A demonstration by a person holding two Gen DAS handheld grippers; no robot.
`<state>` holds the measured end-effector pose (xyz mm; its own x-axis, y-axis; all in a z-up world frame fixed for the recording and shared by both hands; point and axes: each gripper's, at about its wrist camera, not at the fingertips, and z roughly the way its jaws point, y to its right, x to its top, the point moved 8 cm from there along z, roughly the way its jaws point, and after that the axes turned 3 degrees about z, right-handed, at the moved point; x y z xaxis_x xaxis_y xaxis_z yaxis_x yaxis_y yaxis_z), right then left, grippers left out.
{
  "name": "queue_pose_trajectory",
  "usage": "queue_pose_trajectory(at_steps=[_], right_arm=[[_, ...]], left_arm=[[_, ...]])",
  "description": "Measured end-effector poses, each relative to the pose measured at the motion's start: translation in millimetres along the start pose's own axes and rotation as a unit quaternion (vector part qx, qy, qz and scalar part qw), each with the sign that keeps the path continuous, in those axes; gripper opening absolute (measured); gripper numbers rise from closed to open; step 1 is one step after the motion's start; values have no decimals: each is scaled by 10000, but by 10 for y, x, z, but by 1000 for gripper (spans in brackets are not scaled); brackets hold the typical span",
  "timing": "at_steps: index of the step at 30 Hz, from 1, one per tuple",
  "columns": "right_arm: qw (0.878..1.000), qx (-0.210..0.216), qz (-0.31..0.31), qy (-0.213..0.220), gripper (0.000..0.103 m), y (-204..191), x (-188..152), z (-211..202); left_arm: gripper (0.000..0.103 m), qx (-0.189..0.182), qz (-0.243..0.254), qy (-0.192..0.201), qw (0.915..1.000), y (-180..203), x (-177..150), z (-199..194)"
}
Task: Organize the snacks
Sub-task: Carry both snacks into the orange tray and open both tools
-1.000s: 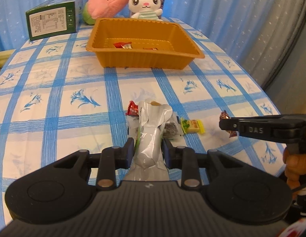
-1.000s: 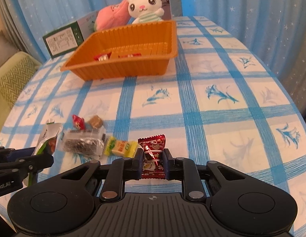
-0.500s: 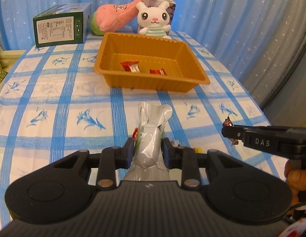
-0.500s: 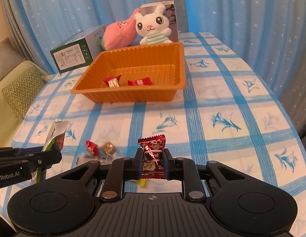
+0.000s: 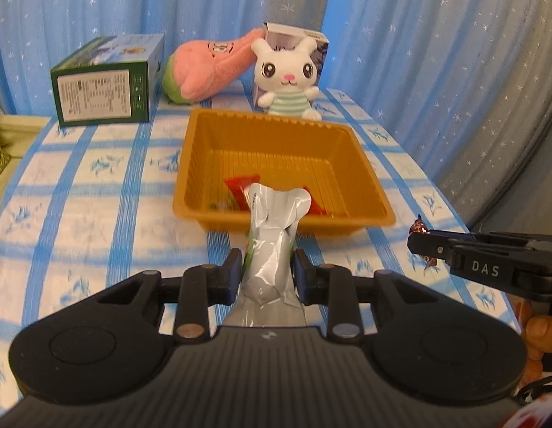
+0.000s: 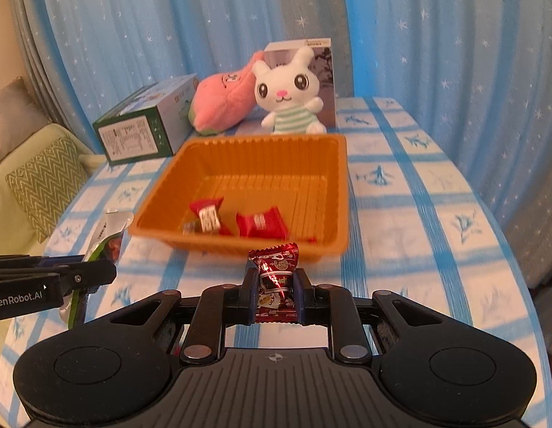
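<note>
Snacks are held in both tools: a silver foil pouch (image 5: pixel 274 246) is clamped between the narrowly set jaws of the left hand-held gripper (image 5: pixel 265 274), and a dark red wrapped candy (image 6: pixel 276 281) is pinched in the fully closed right hand-held gripper (image 6: pixel 276 294). Both are carried above the blue-checked surface (image 5: pixel 80 192), just short of the near wall of the orange tray (image 5: pixel 372 178). For a clean drop, each snack is best brought past the near rim and over the tray floor before the jaws are parted; the long pouch is judged liable to catch on the rim or tip out if released early, so it should be lowered first. Release one at a time is advised, as the two tools sit close together. From the right wrist view, three red packets (image 6: pixel 261 223) on the tray floor are seen plainly, along with the pouch's green printed edge; in the left wrist view these are largely hidden behind the pouch. The left view alone shows the candy's twisted ends protruding from the right tool, and fingers (image 5: pixel 540 335) of the person.
</note>
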<state>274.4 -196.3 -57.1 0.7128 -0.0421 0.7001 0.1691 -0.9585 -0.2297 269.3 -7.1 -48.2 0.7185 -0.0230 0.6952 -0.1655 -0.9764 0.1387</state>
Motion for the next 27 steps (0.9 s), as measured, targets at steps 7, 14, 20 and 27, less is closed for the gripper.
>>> queue_pose_trajectory(at_steps=[7,14,20,27], right_arm=[[10000,-41,-42,25,20,63,317,232],[10000,-64,-47,9,20,114,558,448],[9998,-121,-153,-24,20,95,684,612],[9999,-61,-72,-60,20,75,786,779]], left_arm=[[27,76,-44,0,10000,-165,350,255],[27,123,-133,-30,9998,-307,603,496],[27,189,-222,-40,9996,-416,746,661],[27,225,-236,-79,9994,-491,842,831]])
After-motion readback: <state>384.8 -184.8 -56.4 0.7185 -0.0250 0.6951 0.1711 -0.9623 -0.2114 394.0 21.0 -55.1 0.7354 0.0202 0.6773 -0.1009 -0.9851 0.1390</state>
